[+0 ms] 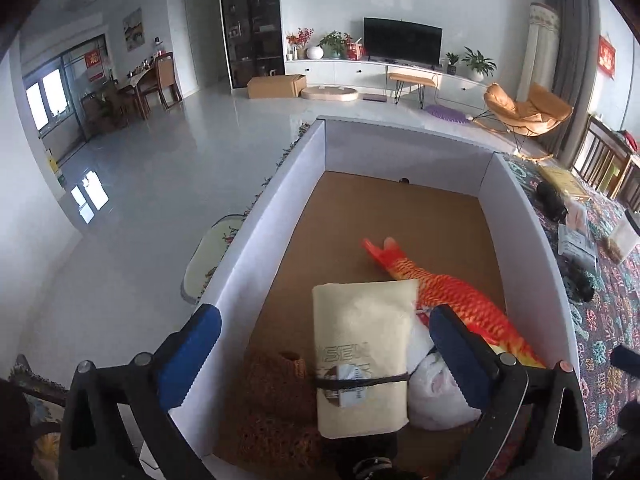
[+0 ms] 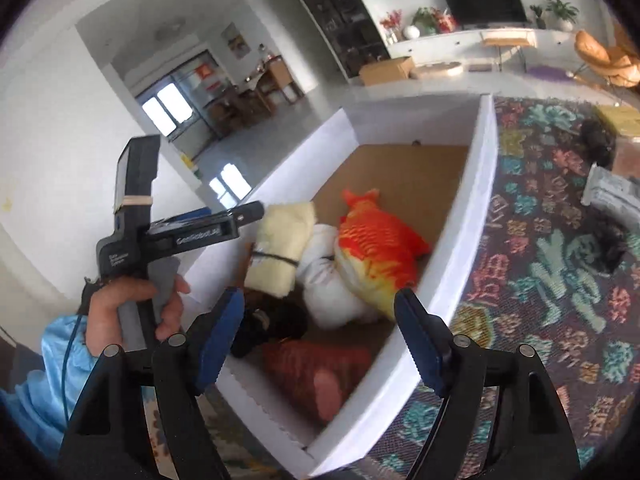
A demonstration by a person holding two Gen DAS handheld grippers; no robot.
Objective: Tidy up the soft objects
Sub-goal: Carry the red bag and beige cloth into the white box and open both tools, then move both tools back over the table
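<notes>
1. Patterned cloth (image 2: 552, 264): covered the surface under the box, dark with teal, pink and yellow motifs; it showed to the right of the box in both views.
2. White box (image 1: 256, 236): open-topped, white walls, brown cardboard floor; it sat on the cloth, its right wall beside the bare patterned area.
3. Fish plush (image 1: 448, 296): orange-red with a yellow belly, lying inside the box along its right wall, tail toward the far end.
4. Cream bundle (image 1: 360, 360): a flat pale package bound by a black band, lying in the near half of the box, touching the fish plush on its right side.
5. White plush (image 2: 332, 280): a soft white item tucked between the cream bundle and the fish plush.
6. Brown knit item (image 1: 272, 400): lay at the box's near left corner, beside the cream bundle.
7. Left tool (image 1: 324, 356): fingers spread wide, holding nothing, hovering above the cream bundle.
8. Right tool (image 2: 320, 340): fingers spread wide, holding nothing, above the box's near end.
</notes>
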